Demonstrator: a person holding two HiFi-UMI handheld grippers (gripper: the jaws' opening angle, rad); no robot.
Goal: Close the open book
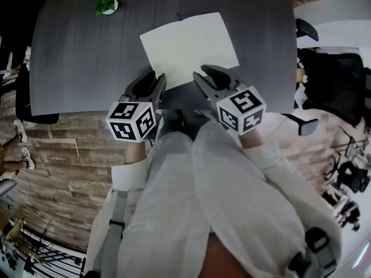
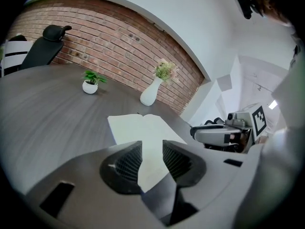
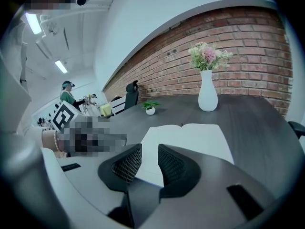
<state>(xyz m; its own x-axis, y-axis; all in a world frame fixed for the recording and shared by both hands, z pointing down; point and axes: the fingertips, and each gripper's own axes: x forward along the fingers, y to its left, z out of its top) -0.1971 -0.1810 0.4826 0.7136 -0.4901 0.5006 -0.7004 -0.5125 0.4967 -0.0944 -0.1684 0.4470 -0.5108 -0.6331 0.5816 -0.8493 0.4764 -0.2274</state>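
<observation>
An open book [image 1: 188,46] with blank white pages lies flat on the dark grey table [image 1: 81,57]. My left gripper [image 1: 153,80] hovers at the book's near left corner, jaws open with nothing between them. In the left gripper view the book [image 2: 142,128] shows through the gap of the left gripper [image 2: 152,146]. My right gripper [image 1: 207,73] hangs over the near edge of the right page, also open and holding nothing. From the right gripper [image 3: 150,150] the book [image 3: 188,136] spreads out just ahead.
A small potted plant [image 1: 109,0] stands at the table's far left and a white vase with flowers [image 3: 208,93] beyond the book. Office chairs [image 1: 333,80] stand to the right. The brick wall [image 2: 119,37] runs behind the table.
</observation>
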